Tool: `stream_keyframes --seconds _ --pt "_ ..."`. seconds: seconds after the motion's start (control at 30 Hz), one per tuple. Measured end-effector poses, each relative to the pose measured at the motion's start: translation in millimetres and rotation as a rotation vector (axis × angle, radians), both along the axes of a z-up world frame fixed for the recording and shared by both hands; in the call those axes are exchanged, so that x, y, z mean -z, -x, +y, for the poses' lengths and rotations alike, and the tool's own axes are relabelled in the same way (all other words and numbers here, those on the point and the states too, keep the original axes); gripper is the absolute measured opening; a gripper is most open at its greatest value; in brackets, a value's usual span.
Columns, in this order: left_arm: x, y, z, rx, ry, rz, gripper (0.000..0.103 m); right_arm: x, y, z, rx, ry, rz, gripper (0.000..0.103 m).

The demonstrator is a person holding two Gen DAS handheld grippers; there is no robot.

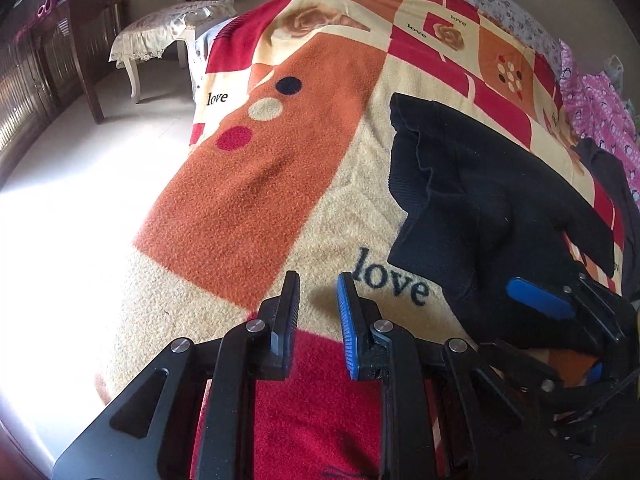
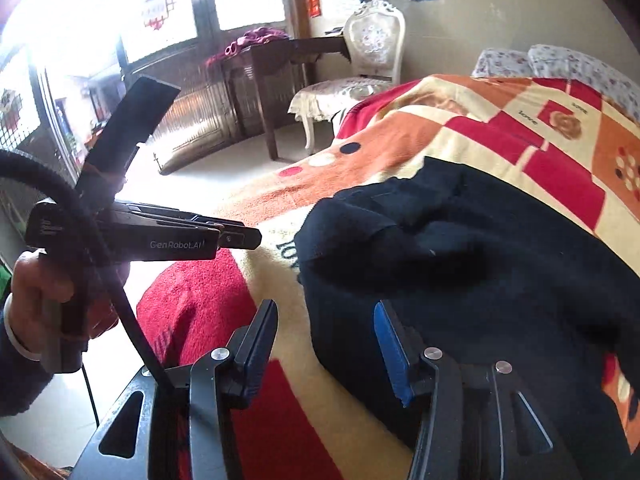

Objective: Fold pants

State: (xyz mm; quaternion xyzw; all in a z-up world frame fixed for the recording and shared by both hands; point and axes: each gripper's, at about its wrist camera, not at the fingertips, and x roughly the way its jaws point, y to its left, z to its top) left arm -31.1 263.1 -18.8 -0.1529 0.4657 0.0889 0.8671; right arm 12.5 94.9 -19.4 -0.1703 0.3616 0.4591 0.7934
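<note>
Black pants (image 1: pixel 480 208), folded and bunched, flat on patterned blanket (image 1: pixel 256 184).

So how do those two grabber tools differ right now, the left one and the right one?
The left gripper hangs over bare blanket, with nothing between its jaws; the right gripper sits at the edge of the dark pants. The left jaws stand closer together, the right jaws wider apart. Both are open and grip nothing, and each has one black and one blue finger.
</note>
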Motion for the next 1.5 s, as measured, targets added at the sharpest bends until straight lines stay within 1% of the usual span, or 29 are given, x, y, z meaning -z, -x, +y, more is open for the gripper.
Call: stream_keyframes --seconds 0.07,0.1,0.13,0.17,0.2,0.23,0.27,0.37,0.43,0.47,0.5,0.53,0.57,0.63,0.7,0.77,0.8,0.83,0.87,0.9,0.97,1.07,1.17,1.37,1.43,1.5 --pt "1.2 -2.3 4.0 -0.007 0.006 0.001 0.018 17.1 -10.8 21.5 0.029 0.108 -0.025 0.048" --pt "2.2 -3.3 6.0 -0.011 0.011 0.001 0.018 23.3 -18.8 26.6 0.044 0.138 -0.014 0.047" --pt "3.2 -5.2 7.9 -0.013 0.016 0.002 0.018 24.1 -24.4 26.5 0.054 0.114 -0.011 0.046" --pt "3.9 -5.5 9.7 -0.017 0.021 0.003 0.018 22.2 -33.6 21.5 0.060 0.068 0.039 0.036" --pt "4.4 -5.5 12.5 -0.021 0.028 0.002 0.018 20.6 -45.1 13.5 0.076 0.029 0.113 0.027" --pt "4.4 -5.4 14.4 -0.024 0.033 0.002 0.018 18.7 -59.1 3.2 0.093 -0.037 0.222 0.018" --pt "3.8 -4.7 16.5 -0.028 0.038 0.001 0.018 16.5 -75.6 -12.7 0.102 -0.153 0.357 0.017" --pt "0.2 -0.8 21.9 -0.042 0.054 -0.012 0.018 12.0 -98.9 -47.8 0.128 -0.409 0.557 0.017" --pt "-2.0 1.0 24.8 -0.056 0.059 -0.019 0.018 24.2 -110.0 -63.8 0.161 -0.556 0.715 0.017" --pt "-2.9 1.7 25.2 -0.060 0.061 -0.022 0.018 30.9 -110.5 -63.8 0.170 -0.570 0.759 0.018" --pt "-4.4 2.3 26.3 -0.064 0.064 -0.027 0.018 40.3 -107.5 -55.9 0.158 -0.526 0.791 0.027" --pt "-5.2 3.6 26.1 -0.069 0.065 -0.031 0.018 46.4 -101.9 -46.8 0.142 -0.455 0.792 0.052" --pt "-6.9 4.8 27.0 -0.074 0.066 -0.035 0.018 50.3 -90.9 -35.3 0.109 -0.363 0.765 0.056" --pt "-10.2 7.3 26.5 -0.081 0.065 -0.040 0.018 34.3 -74.5 -26.8 0.066 -0.287 0.603 0.055" --pt "-12.3 8.0 21.8 -0.071 0.060 -0.042 0.018 20.9 -64.8 -28.7 0.070 -0.278 0.510 0.055" --pt "-13.8 6.0 13.8 -0.054 0.049 -0.047 0.018 16.2 -64.7 -32.5 0.084 -0.269 0.442 0.056" --pt "-14.2 4.8 8.1 -0.045 0.040 -0.050 0.018 20.1 -65.2 -31.6 0.093 -0.237 0.424 0.057" --pt "-14.3 3.0 3.0 -0.039 0.032 -0.050 0.018 26.7 -66.7 -29.0 0.105 -0.186 0.415 0.057" --pt "-14.6 1.9 -3.0 -0.031 0.019 -0.051 0.018 37.0 -60.6 -27.3 0.116 -0.110 0.396 0.057" --pt "-14.8 0.5 -8.2 -0.024 0.007 -0.053 0.018 34.6 -54.5 -30.9 0.105 -0.125 0.344 0.055" --pt "-17.4 -1.3 -19.5 -0.012 -0.024 -0.062 0.018 26.6 -45.9 -41.8 0.136 -0.116 0.291 0.055" --pt "-23.7 -5.7 -36.7 0.012 -0.067 -0.082 0.018 7.7 -44.4 -67.4 0.168 -0.185 0.240 0.056" --pt "-30.2 -12.6 -54.6 0.040 -0.107 -0.103 0.018 -5.1 -57.9 -100.2 0.251 -0.184 0.224 0.059" --pt "-36.7 -27.3 -82.9 0.092 -0.127 -0.130 0.018 -26.6 -73.0 -186.4 0.394 -0.213 0.187 0.064" --pt "-37.0 -33.4 -92.0 0.113 -0.125 -0.133 0.018 -39.0 -76.0 -215.6 0.426 -0.204 0.167 0.069" --pt "-36.0 -40.5 -98.3 0.129 -0.120 -0.126 0.018 -46.0 -69.9 -240.7 0.458 -0.205 0.117 0.074"
